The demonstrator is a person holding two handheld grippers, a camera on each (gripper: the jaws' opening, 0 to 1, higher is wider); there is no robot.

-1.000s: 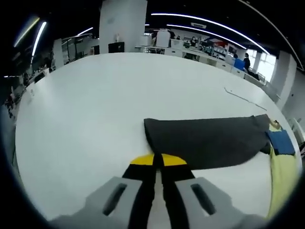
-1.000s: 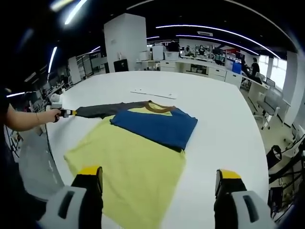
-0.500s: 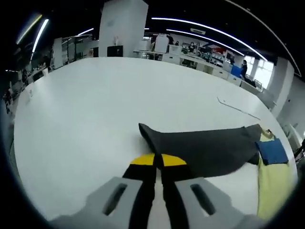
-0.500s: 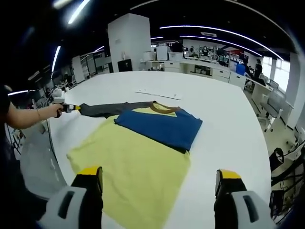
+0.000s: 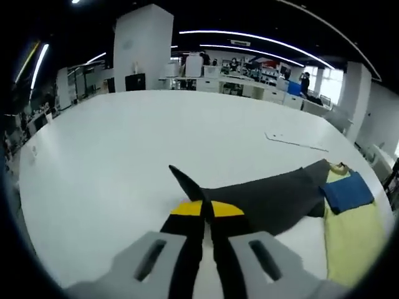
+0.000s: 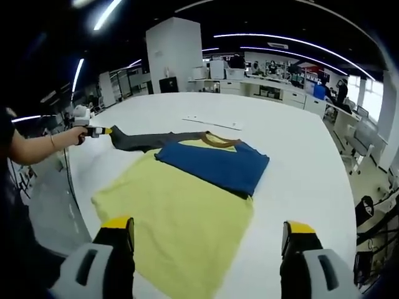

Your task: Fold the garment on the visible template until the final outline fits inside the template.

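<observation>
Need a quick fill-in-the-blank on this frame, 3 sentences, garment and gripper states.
The left gripper is shut on the dark grey ____ of the garment.
The right gripper hovers with its jaws ____.
The blue sleeve lies folded on top of the ____ body of the shirt, on the white table.

Missing words: sleeve; open; yellow

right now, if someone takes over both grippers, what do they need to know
Left gripper: shut on the cuff of the dark grey sleeve, lifted off the white table.
Right gripper: open, holding nothing, hovering over the hem end of the yellow long-sleeved shirt.
Done: the blue sleeve is folded across the chest.
Left: carry the grey sleeve across the body, then fold the yellow body. I can't make out a template outline, so check the fit yourself.
</observation>
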